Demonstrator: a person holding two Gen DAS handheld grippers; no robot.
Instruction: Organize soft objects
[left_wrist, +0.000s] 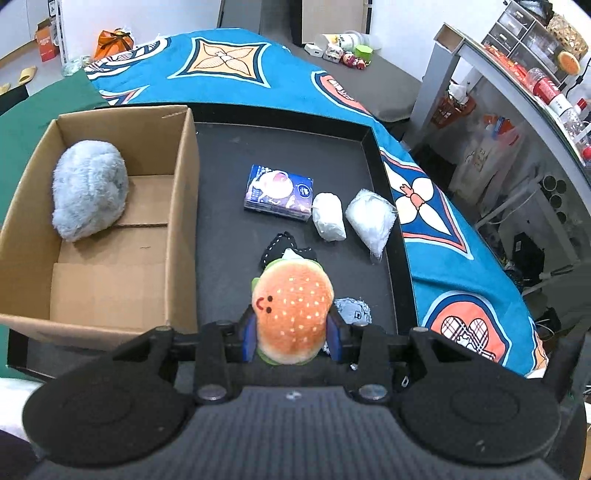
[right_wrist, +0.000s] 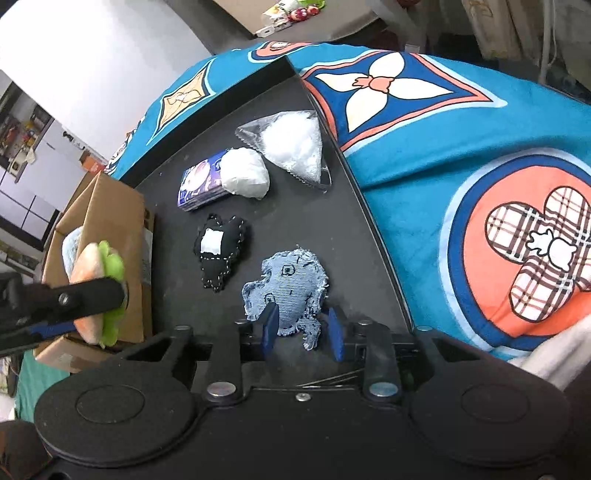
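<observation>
Gripping a burger plush (left_wrist: 291, 314) between its blue pads, the left gripper (left_wrist: 291, 330) holds the toy lifted above the black tray (left_wrist: 373, 147), just right of the cardboard box (left_wrist: 184, 206); from the right wrist view the same toy (right_wrist: 98, 291) is seen clamped in front of the box wall. Inside that box a fluffy grey plush (left_wrist: 88, 190) lies against the far left corner.

The right gripper (right_wrist: 303, 326) has its fingers spread on either side of the lower edge of a denim plush (right_wrist: 286, 291), which lies flat on the tray; whether the pads touch the fabric cannot be told. Just beyond it sits a black stitched plush (right_wrist: 221, 251) with a white patch. Further out are a blue tissue pack (right_wrist: 201, 181), a white wrapped lump (right_wrist: 245, 173) touching it, and a clear bag of white stuffing (right_wrist: 291, 144) near the tray's right rim. A blue patterned cloth (right_wrist: 443, 184) covers the table around the tray.
</observation>
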